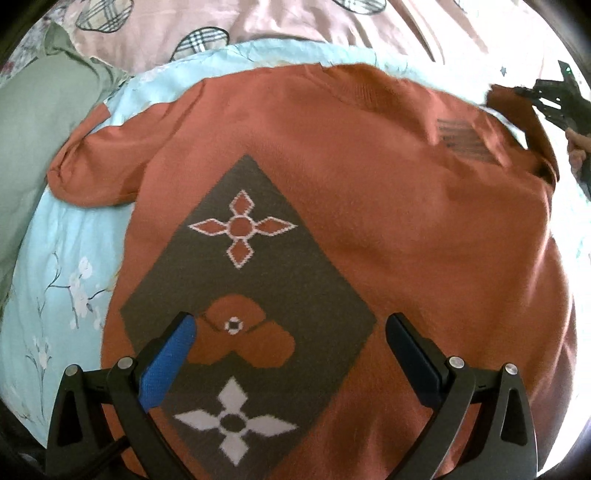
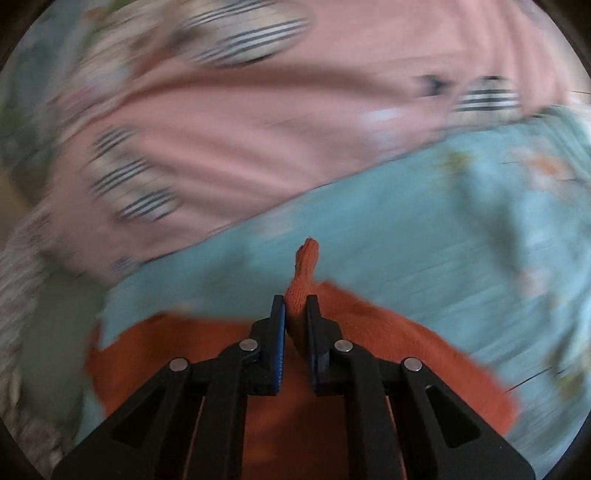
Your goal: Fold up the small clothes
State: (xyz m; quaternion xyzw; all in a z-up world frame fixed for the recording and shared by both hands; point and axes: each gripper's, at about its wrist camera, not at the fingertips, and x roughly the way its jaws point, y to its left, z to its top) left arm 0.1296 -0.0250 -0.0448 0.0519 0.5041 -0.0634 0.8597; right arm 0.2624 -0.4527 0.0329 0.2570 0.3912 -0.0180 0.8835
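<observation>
We're in a bedroom at home, right on top of a bed. Underneath everything lies a pale blue cotton sheet printed with white blossom sprigs point(image 1: 70, 280), soft and rumpled. Beyond it spreads a pink quilt with plaid heart patches point(image 1: 236, 26), creased the way bedding gets. At the left edge sits a sage green pillow with a ruffled edge point(image 1: 33, 122).

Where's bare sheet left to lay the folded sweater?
Bare blue sheet shows left of the sweater, below its left sleeve and beside the green pillow. The middle is covered; the pink quilt crowds the far edge.
</observation>
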